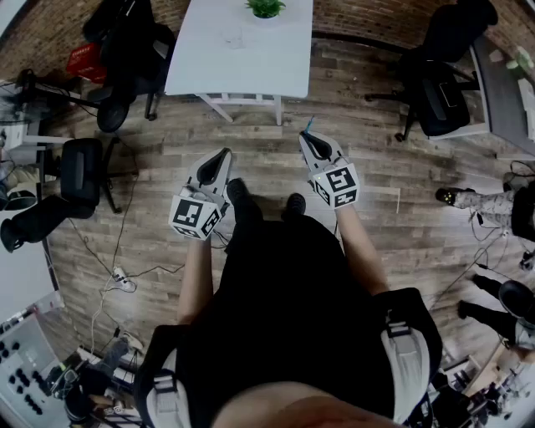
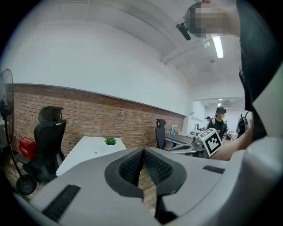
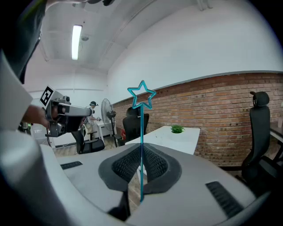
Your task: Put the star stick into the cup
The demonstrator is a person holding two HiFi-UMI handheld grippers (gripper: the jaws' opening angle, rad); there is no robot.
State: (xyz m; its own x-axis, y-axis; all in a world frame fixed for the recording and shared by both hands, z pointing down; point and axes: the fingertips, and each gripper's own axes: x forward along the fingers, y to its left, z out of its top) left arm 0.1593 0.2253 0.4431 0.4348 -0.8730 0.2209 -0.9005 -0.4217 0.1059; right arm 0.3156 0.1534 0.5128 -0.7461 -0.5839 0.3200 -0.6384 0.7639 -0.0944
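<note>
Head view: both tools are in front of my body, over the wooden floor. The left gripper (image 1: 224,155) points forward with nothing at its tips. The right gripper (image 1: 306,136) has the stick (image 1: 309,125) coming out just past its fingertips, as a small blue line. Well beyond both pairs of fingers is a white table (image 1: 209,58) with a plant (image 1: 266,7). I do not find the cup in this view.

Left gripper view: the two ribbed pads (image 2: 130,170) are pressed together and there is nothing between them. This tool is clenched on air.

Right gripper view: the fingers are clamped on the stick, which runs upright between the pads (image 3: 154,163). The star (image 3: 142,95) is high above the fingertips, and the lower end reaches a little behind them. The cup does not show here either.

I judge the stick to be very light, thin and probably plastic, so it can bend or turn in the pads like on a pivot. The grasp is low on the shaft, which I think is not good for inserting. The free lower end is short, so the fingers would come very near the rim. A light squeeze is enough, because hard pressure may snap it.
</note>
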